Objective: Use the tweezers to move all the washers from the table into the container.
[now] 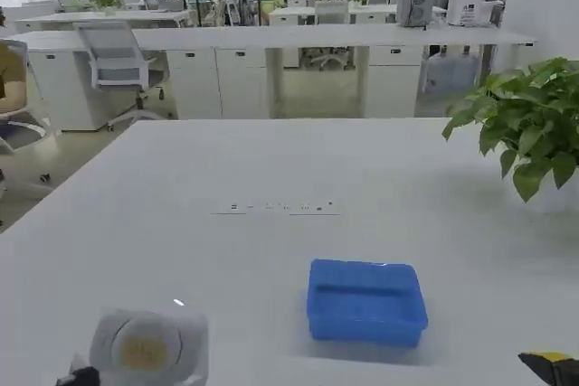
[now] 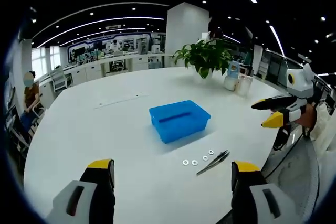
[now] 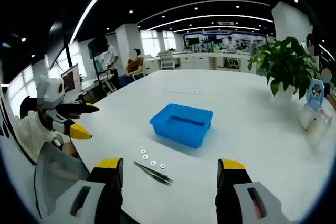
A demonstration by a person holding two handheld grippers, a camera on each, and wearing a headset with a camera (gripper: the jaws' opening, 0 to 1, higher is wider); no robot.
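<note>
Tweezers (image 2: 212,162) lie by the near table (image 2: 105,129) edge beside the washers (image 2: 197,161), between left gripper (image 2: 172,165) and right gripper (image 3: 170,163), both wide, empty.

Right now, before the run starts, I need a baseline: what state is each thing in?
left claw: open, holding nothing.
right claw: open, holding nothing.
tweezers: lying flat on the table, unheld.
container: upright, no lid, looks empty.
washers: four, on the table, outside the container.
</note>
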